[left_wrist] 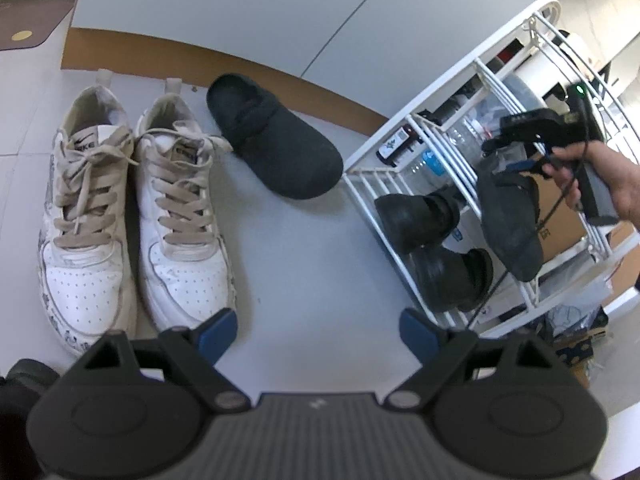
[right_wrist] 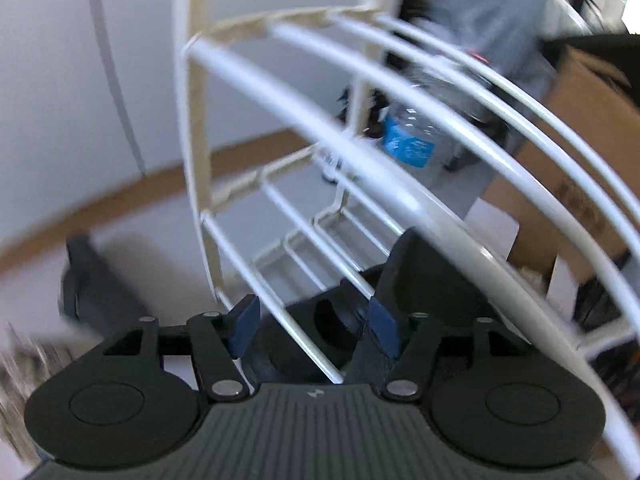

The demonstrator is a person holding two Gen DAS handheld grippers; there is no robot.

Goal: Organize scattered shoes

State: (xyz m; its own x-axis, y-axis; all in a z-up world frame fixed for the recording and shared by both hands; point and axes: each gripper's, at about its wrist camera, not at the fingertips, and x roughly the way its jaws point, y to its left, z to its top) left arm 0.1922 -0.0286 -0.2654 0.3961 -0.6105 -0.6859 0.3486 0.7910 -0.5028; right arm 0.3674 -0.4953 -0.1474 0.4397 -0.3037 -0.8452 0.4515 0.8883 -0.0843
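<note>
Shoes are distributed as follows: two white sneakers (left_wrist: 132,216) stand side by side on the floor (left_wrist: 304,280), a grey slipper (left_wrist: 272,136) lies just beside them, and two black shoes (left_wrist: 436,240) rest on a lower tier of the white wire rack (left_wrist: 452,120). The right gripper (left_wrist: 516,160), held in a hand (left_wrist: 612,184), is clamped on a second grey slipper (left_wrist: 512,224) that hangs toe-down at the rack; the right wrist view is blurred. The left gripper (left_wrist: 316,332) hovers above the floor near the sneakers with its jaws wide apart and nothing between them.
</note>
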